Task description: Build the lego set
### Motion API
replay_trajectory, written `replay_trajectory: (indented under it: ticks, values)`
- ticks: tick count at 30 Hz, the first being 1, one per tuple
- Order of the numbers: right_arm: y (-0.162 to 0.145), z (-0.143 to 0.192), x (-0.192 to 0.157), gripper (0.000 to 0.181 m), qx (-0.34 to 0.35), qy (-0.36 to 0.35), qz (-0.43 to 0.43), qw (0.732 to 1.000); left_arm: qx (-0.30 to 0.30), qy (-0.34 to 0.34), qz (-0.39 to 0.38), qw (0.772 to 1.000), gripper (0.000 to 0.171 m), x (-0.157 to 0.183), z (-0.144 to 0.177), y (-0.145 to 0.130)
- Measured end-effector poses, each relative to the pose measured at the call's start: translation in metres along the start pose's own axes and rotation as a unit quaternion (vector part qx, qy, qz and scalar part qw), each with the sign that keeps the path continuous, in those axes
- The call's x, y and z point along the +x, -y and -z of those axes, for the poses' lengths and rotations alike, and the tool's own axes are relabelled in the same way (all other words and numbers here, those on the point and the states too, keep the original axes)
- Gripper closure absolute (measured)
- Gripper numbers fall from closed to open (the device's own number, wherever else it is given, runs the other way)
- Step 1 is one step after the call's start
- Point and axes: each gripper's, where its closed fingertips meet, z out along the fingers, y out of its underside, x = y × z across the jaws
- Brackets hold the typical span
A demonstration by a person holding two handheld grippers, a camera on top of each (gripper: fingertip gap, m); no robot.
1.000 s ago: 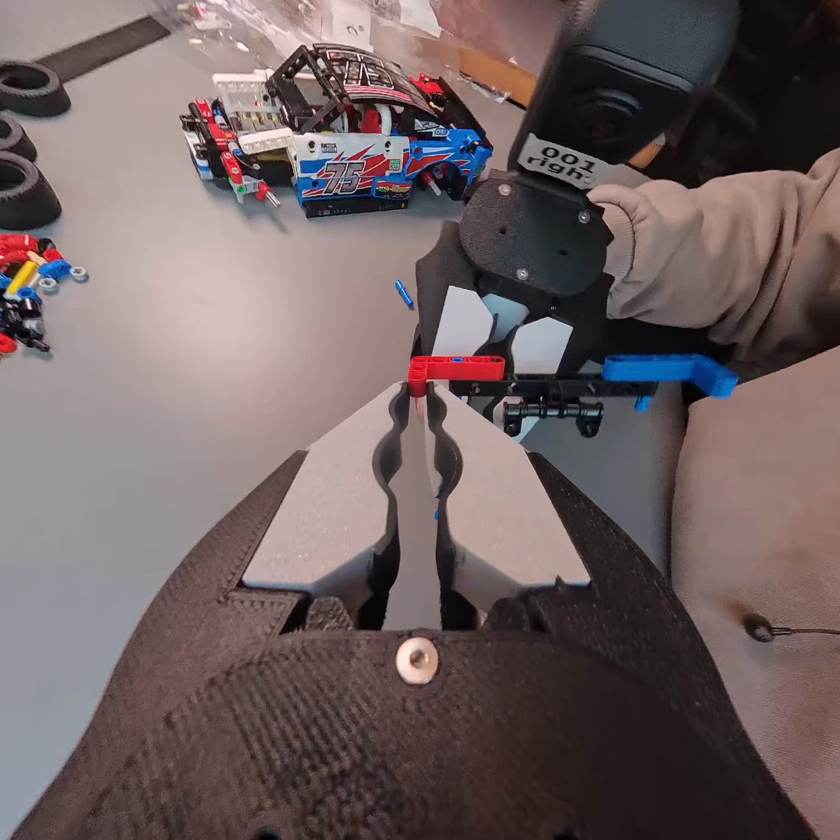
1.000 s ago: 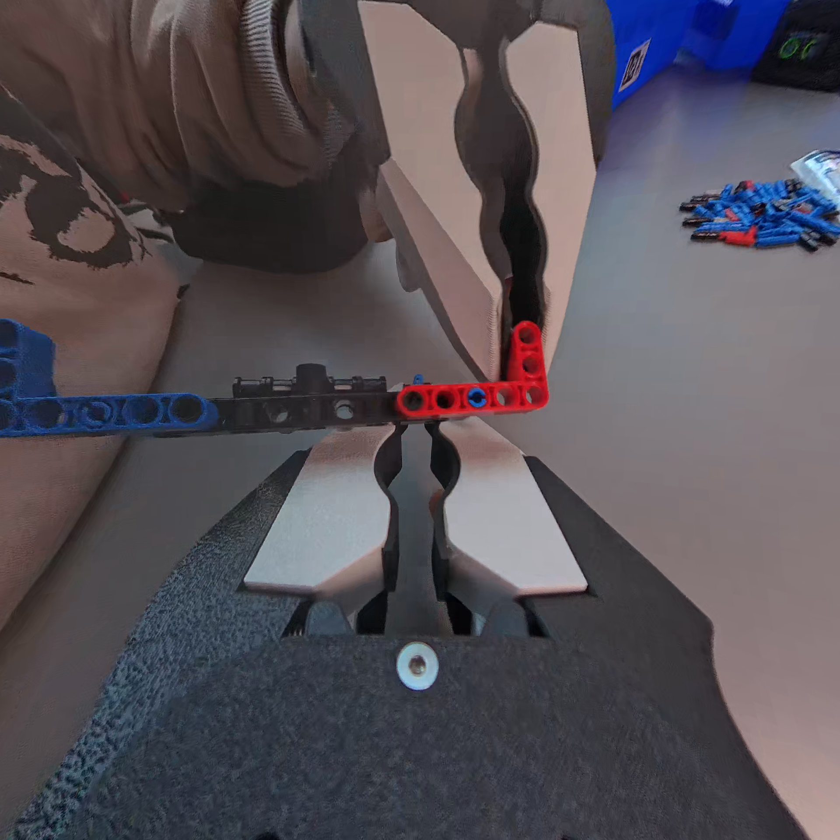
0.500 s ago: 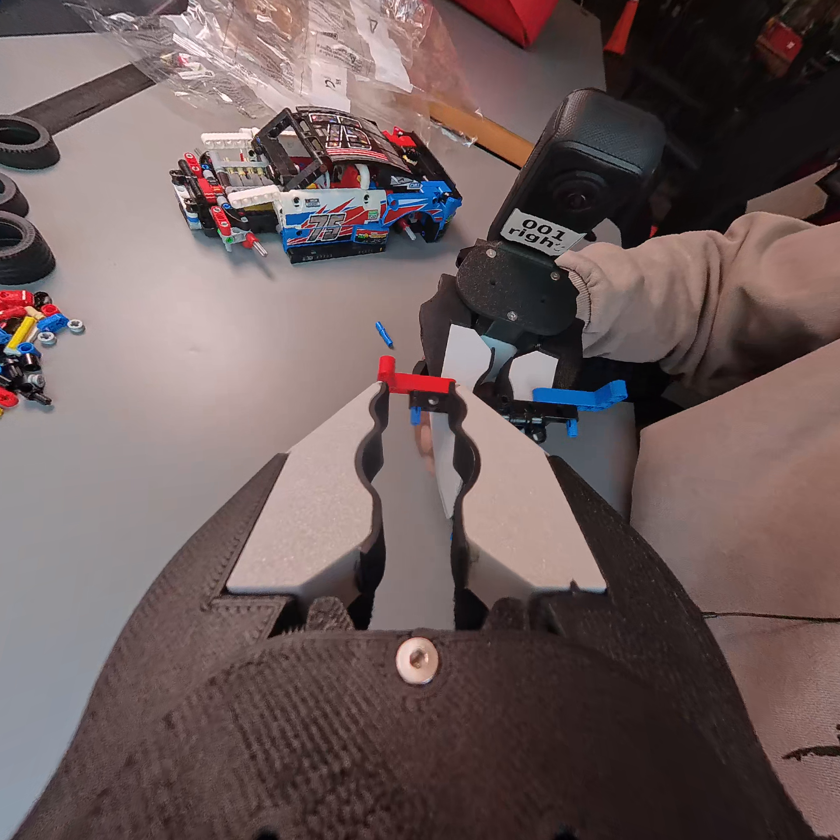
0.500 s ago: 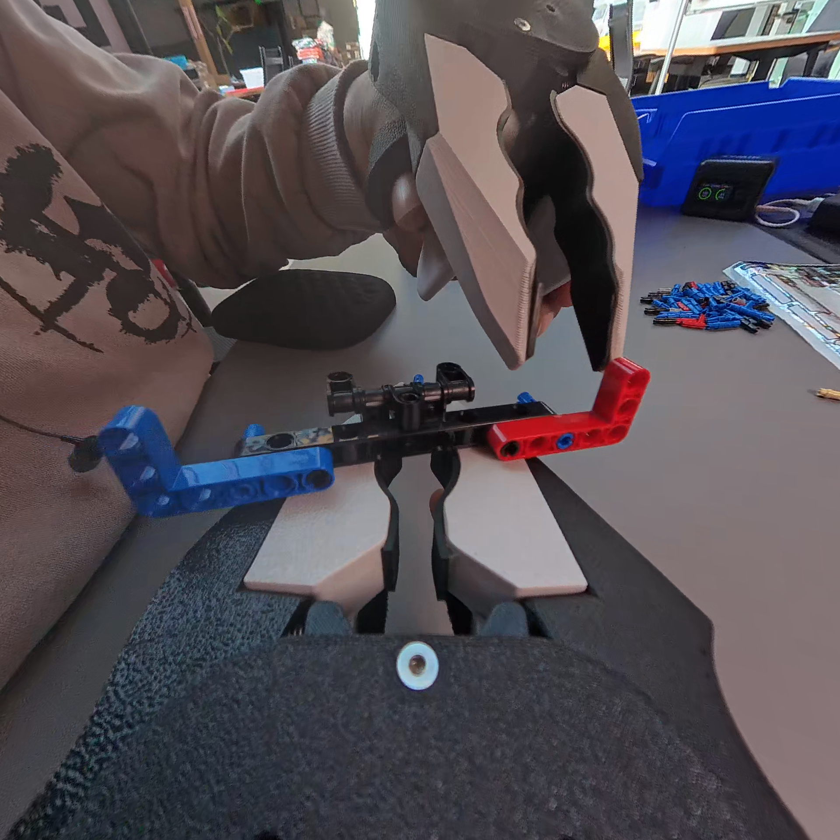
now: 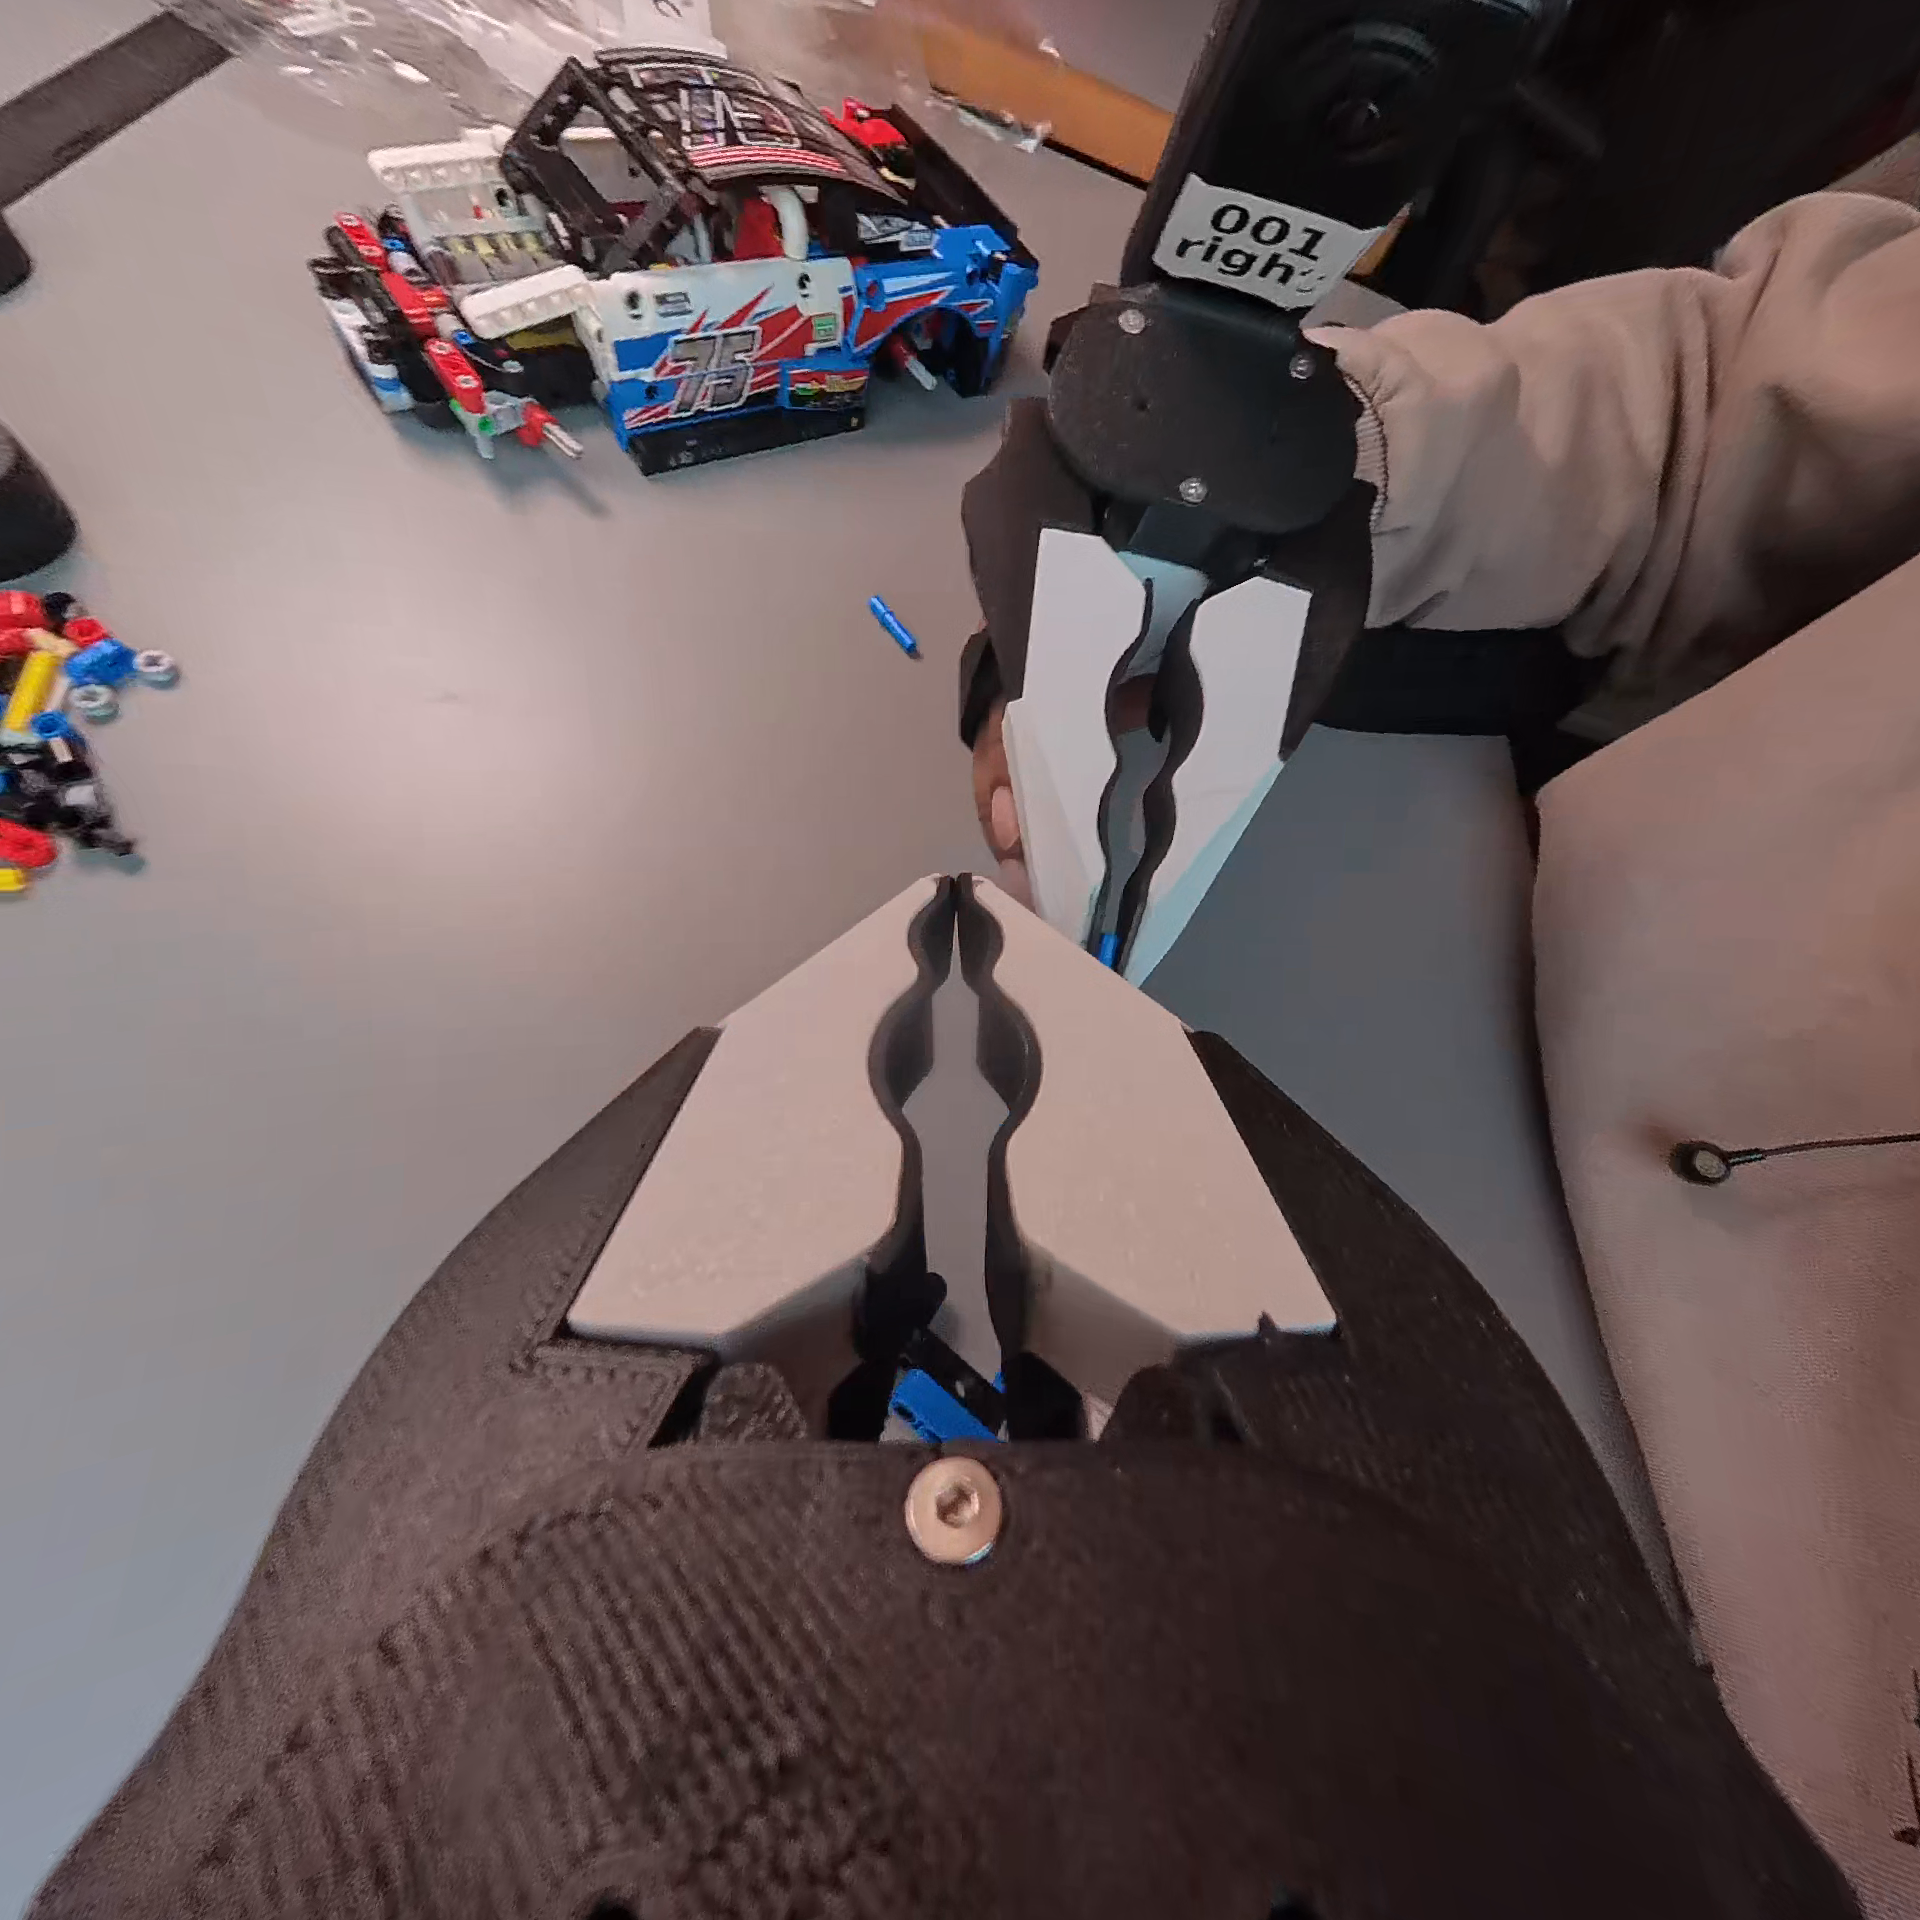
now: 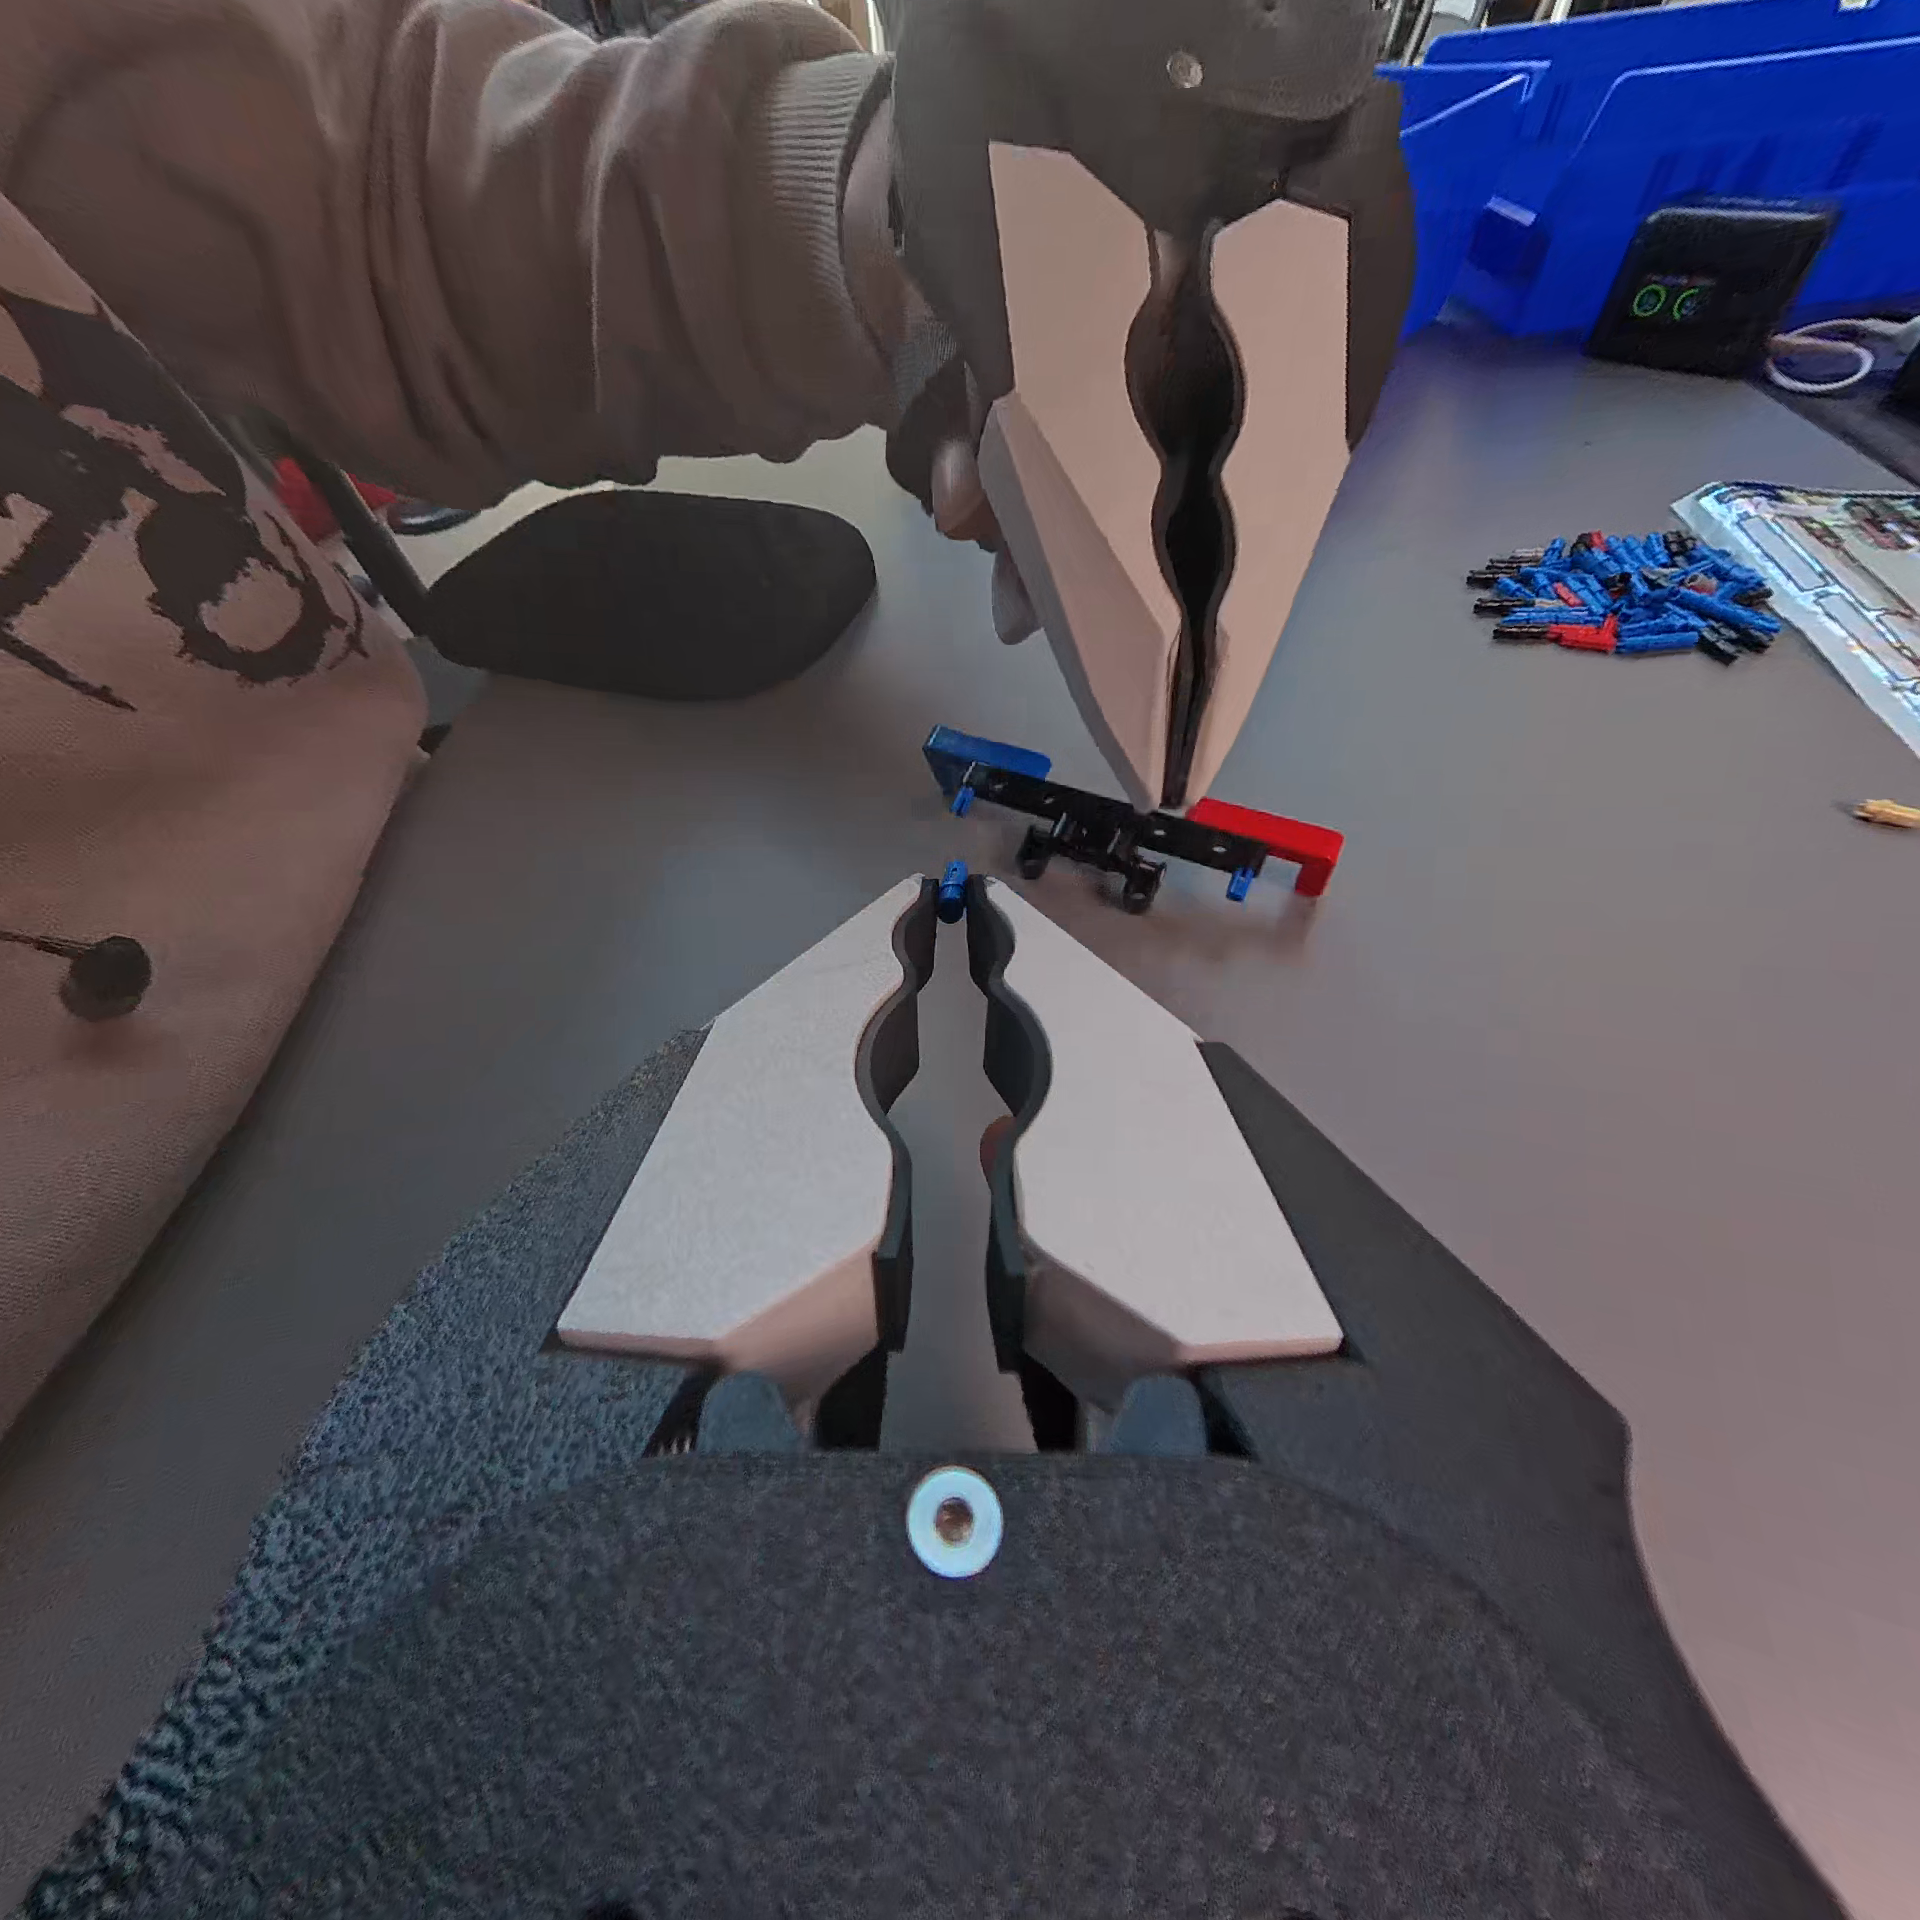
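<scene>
The small assembly point(image 6: 1101, 826), a black beam with a blue L-piece at one end and a red L-piece at the other, lies on the grey table. My left gripper point(image 5: 956, 883) is shut with nothing between its pads. In the right wrist view its closed tips point(image 6: 1179, 795) rest on top of the black beam next to the red piece. My right gripper point(image 6: 951, 894) is shut on a small blue pin point(image 6: 950, 900) and holds it a little short of the assembly. The pin also shows at the right gripper's tips in the left wrist view point(image 5: 1108, 945).
The part-built lego car point(image 5: 686, 270) stands at the far side of the table, with a loose blue pin point(image 5: 894, 627) near it. Loose parts point(image 5: 52, 727) and tyres lie at the left. A pile of blue pins point(image 6: 1621, 608), a booklet point(image 6: 1829, 582) and a blue bin point(image 6: 1662, 135) are on the right. Left tips to right tips: about 4 centimeters.
The assembly, held up between both grippers a second ago, now lies on the table. My left gripper let go of the red piece, opened, then shut empty onto the beam. My right gripper drew back holding the blue pin.
</scene>
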Motion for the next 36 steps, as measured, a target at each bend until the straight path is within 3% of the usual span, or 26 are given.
replay_trajectory:
  ticks: [3, 6, 9, 11, 12, 15, 16, 19, 23, 25, 29, 31, 36]
  values:
    - [-0.001, 0.004, 0.006, 0.178, -0.001, -0.008, -0.007, 1.0, -0.028, 0.054, -0.036, 0.997, 0.166, -0.023, 0.016, -0.014]
    - [-0.002, 0.006, 0.009, 0.178, -0.01, -0.014, -0.009, 1.0, -0.079, 0.061, -0.109, 0.989, 0.16, -0.031, 0.036, -0.033]
    - [-0.005, 0.008, 0.01, 0.178, -0.019, -0.015, -0.011, 1.0, -0.146, 0.065, -0.219, 0.962, 0.151, -0.036, 0.048, -0.049]
    - [-0.006, 0.009, 0.01, 0.178, -0.023, -0.012, -0.014, 1.0, -0.208, 0.081, -0.326, 0.919, 0.148, -0.044, 0.053, -0.058]
    - [-0.006, 0.011, 0.011, 0.178, -0.024, -0.012, -0.016, 1.0, -0.249, 0.093, -0.384, 0.884, 0.143, -0.051, 0.056, -0.063]
    - [-0.002, 0.018, 0.01, 0.178, -0.02, -0.012, -0.02, 1.0, -0.322, 0.137, -0.586, 0.731, 0.126, -0.081, 0.064, -0.06]
    - [-0.001, 0.021, 0.009, 0.178, -0.019, -0.01, -0.021, 1.0, -0.321, 0.132, -0.626, 0.698, 0.121, -0.084, 0.061, -0.059]
    - [0.001, 0.031, 0.008, 0.178, -0.016, -0.015, -0.027, 0.999, -0.296, 0.096, -0.691, 0.653, 0.116, -0.079, 0.042, -0.059]
    - [-0.001, 0.045, 0.008, 0.178, -0.006, -0.029, -0.042, 0.999, -0.318, 0.025, -0.708, 0.63, 0.117, -0.07, 0.024, -0.068]
    - [-0.004, 0.051, 0.008, 0.178, -0.004, -0.036, -0.049, 0.998, -0.335, -0.005, -0.7, 0.631, 0.126, -0.067, 0.021, -0.074]
    - [-0.008, 0.058, 0.006, 0.178, -0.002, -0.039, -0.052, 0.998, -0.334, -0.032, -0.658, 0.674, 0.147, -0.056, 0.012, -0.077]
    - [-0.007, 0.058, 0.004, 0.178, -0.001, -0.037, -0.05, 0.998, -0.328, -0.036, -0.623, 0.709, 0.15, -0.05, 0.009, -0.077]
    - [-0.007, 0.059, -0.001, 0.178, -0.003, -0.027, -0.046, 0.999, -0.329, -0.039, -0.45, 0.829, 0.152, -0.03, 0.006, -0.08]
